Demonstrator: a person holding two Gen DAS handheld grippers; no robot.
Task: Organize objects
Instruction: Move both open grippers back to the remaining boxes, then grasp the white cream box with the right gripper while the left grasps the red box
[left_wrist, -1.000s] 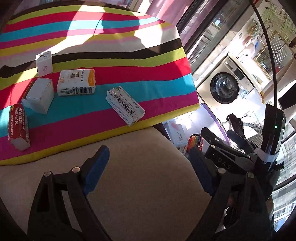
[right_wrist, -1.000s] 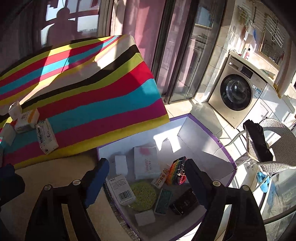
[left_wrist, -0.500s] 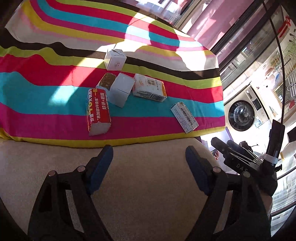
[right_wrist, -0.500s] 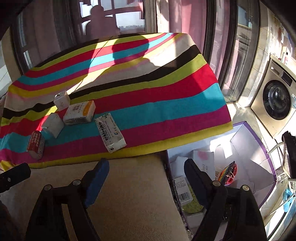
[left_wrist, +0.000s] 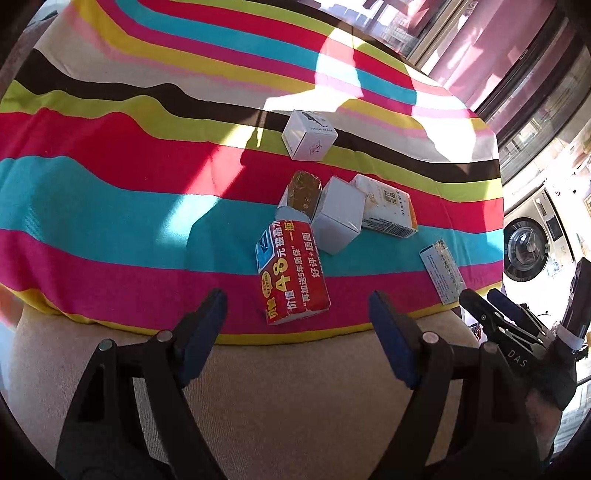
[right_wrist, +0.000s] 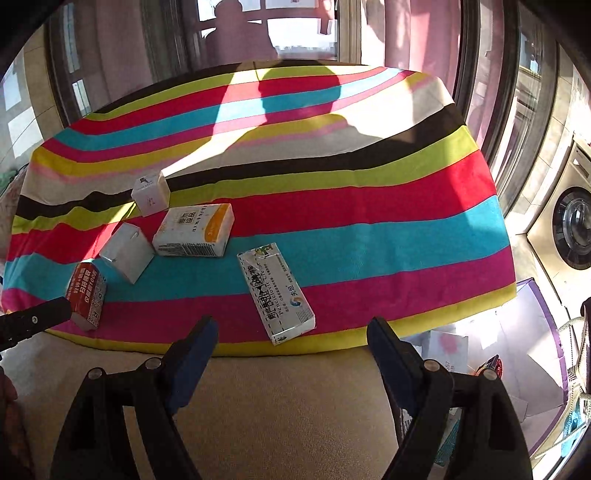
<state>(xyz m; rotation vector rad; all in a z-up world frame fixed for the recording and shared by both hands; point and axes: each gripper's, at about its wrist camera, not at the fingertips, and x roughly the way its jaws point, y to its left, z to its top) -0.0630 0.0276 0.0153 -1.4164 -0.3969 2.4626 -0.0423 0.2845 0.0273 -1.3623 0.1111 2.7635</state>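
Several small boxes lie on a striped cloth (left_wrist: 110, 206). A red box (left_wrist: 291, 273) lies just beyond my left gripper (left_wrist: 295, 314), which is open and empty. Behind it are a brown-topped packet (left_wrist: 303, 192), a plain white box (left_wrist: 338, 216), an orange-and-white box (left_wrist: 388, 206) and a white cube (left_wrist: 310, 134). A long white-and-blue box (right_wrist: 275, 291) lies just ahead of my right gripper (right_wrist: 291, 339), open with nothing between its fingers. The right wrist view also shows the red box (right_wrist: 86, 295) and the orange-and-white box (right_wrist: 195, 230).
Both grippers hover over a beige cushion (right_wrist: 295, 406) at the cloth's near edge. A purple-rimmed bin (right_wrist: 535, 332) holding several items sits low on the right. A washing machine (right_wrist: 572, 229) stands beyond it. One left finger (right_wrist: 37, 321) shows at the left edge.
Both views have swung left, away from the purple-rimmed bin and onto the striped cloth, so the boxes now sit centred ahead. The left jaws have narrowed a little.
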